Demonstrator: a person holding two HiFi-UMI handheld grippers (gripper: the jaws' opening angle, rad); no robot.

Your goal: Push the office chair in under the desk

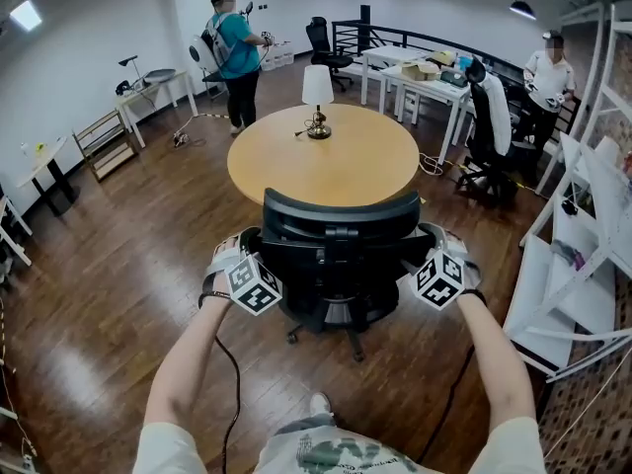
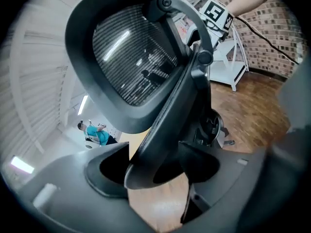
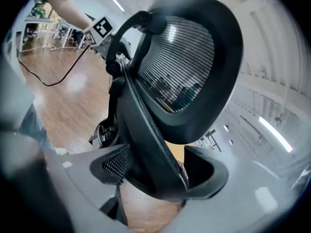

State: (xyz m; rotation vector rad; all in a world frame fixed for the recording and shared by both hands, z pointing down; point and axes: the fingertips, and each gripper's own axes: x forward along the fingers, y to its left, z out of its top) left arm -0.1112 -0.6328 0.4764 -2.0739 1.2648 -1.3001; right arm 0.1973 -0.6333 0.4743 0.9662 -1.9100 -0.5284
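While the left hand-held gripper (image 1: 233,252) and right hand-held gripper (image 1: 446,248) clamp the office chair (image 1: 336,250) by its back edges, close to the round bench (image 1: 296,171) — pushing looks barely begun — next, an even forward shove

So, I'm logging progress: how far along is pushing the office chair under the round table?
Done: the left tool and right tool each clamp a side edge of the office chair backrest. In hand: the chair faces the round table, backrest at its near rim. Left: the wheeled base stands short of the table, so it likely needs pushing in.
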